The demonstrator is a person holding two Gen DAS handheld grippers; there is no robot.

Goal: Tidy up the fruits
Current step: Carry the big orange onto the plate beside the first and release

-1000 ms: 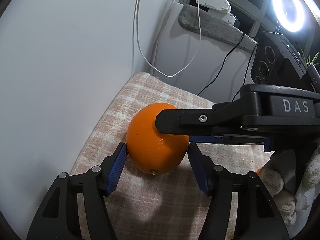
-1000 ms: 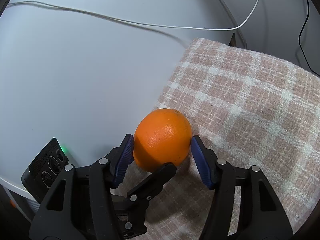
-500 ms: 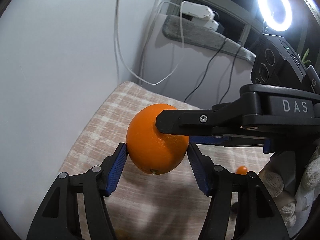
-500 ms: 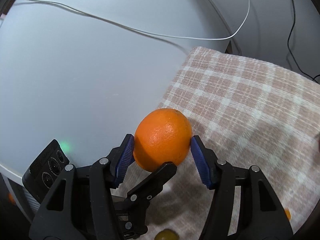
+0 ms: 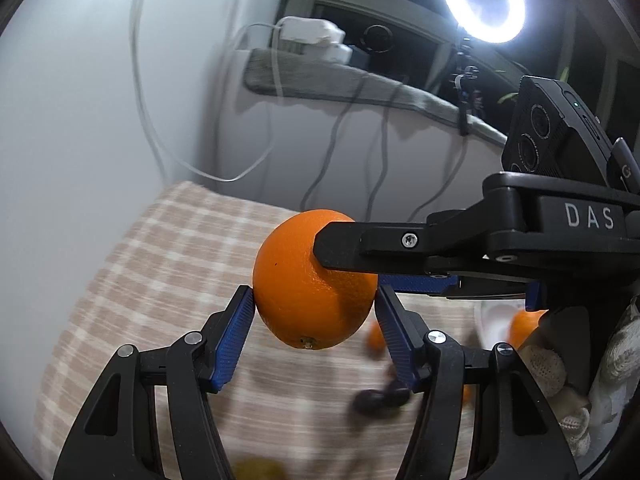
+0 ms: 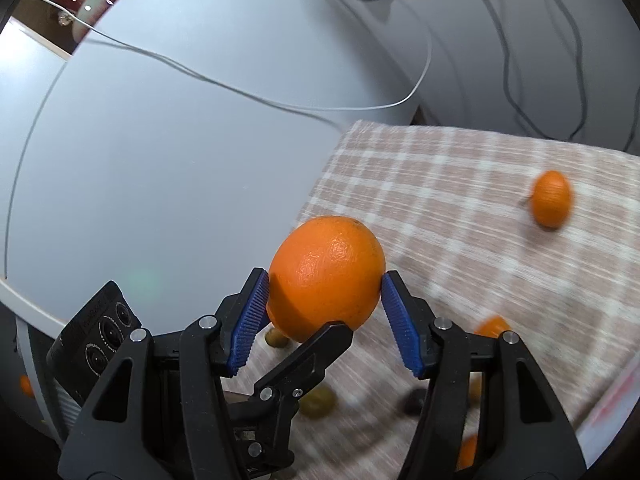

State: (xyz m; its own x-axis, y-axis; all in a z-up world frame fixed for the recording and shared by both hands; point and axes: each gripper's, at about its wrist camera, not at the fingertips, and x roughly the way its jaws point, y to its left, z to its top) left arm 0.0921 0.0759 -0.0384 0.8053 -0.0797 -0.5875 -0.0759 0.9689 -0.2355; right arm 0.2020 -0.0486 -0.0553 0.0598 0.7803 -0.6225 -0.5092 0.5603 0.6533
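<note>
A large orange (image 5: 308,280) hangs in the air above the checked cloth (image 5: 152,264), pinched from two sides at once. My left gripper (image 5: 314,300) is shut on it, blue pads on its left and right flanks. My right gripper (image 6: 324,292) is also shut on the same orange (image 6: 326,276); its black finger crosses in from the right in the left wrist view (image 5: 400,244). Small oranges (image 6: 550,200) and green and dark grapes (image 6: 318,400) lie on the cloth (image 6: 460,208) below.
A white plate (image 5: 492,316) with an orange (image 5: 524,324) on it lies at the right behind the gripper. White walls and hanging cables (image 5: 256,160) bound the cloth on the left and back. A ring light (image 5: 482,0) shines at top right.
Both grippers have risen with the orange held between them and moved away from the wall; the cloth has dropped lower, and more fruits on it have come into view.
</note>
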